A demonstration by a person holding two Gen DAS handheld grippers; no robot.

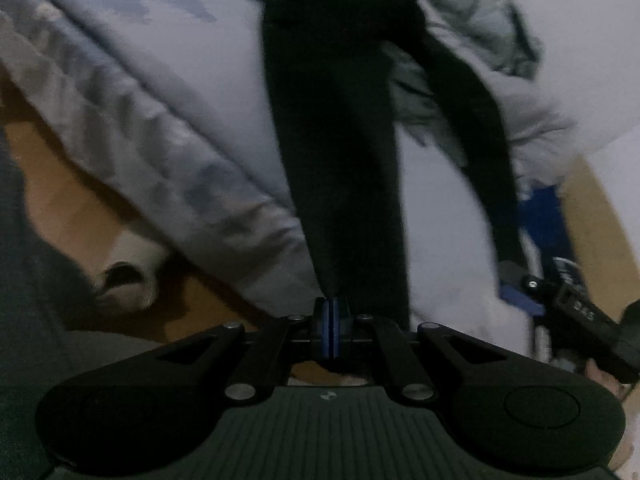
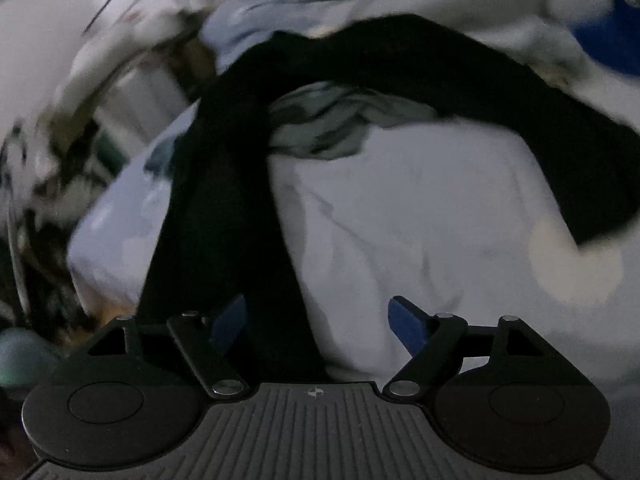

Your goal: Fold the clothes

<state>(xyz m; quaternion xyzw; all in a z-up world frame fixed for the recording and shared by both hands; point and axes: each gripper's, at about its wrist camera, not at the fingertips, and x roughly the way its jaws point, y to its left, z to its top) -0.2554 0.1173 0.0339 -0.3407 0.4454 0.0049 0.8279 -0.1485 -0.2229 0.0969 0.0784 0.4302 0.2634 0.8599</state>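
A long black garment (image 1: 336,140) with two leg-like strips lies over a pale bed cover (image 1: 168,92). My left gripper (image 1: 331,308) is shut on the end of one strip, which rises straight from its blue pads. The other strip runs down to the right gripper (image 1: 560,292), seen from the side at the right edge. In the right wrist view the black garment (image 2: 224,200) arches over the bed. One strip drops between the fingers of my right gripper (image 2: 318,320), close to the left pad (image 2: 230,320). That gripper stands open, with its pads wide apart.
A crumpled grey-green cloth (image 2: 320,128) sits under the arch of the black garment. More pale and light blue laundry (image 2: 260,12) is heaped behind. A wooden floor (image 1: 60,184) and a white shoe-like thing (image 1: 124,276) lie left of the bed. A blue object (image 1: 548,216) is at right.
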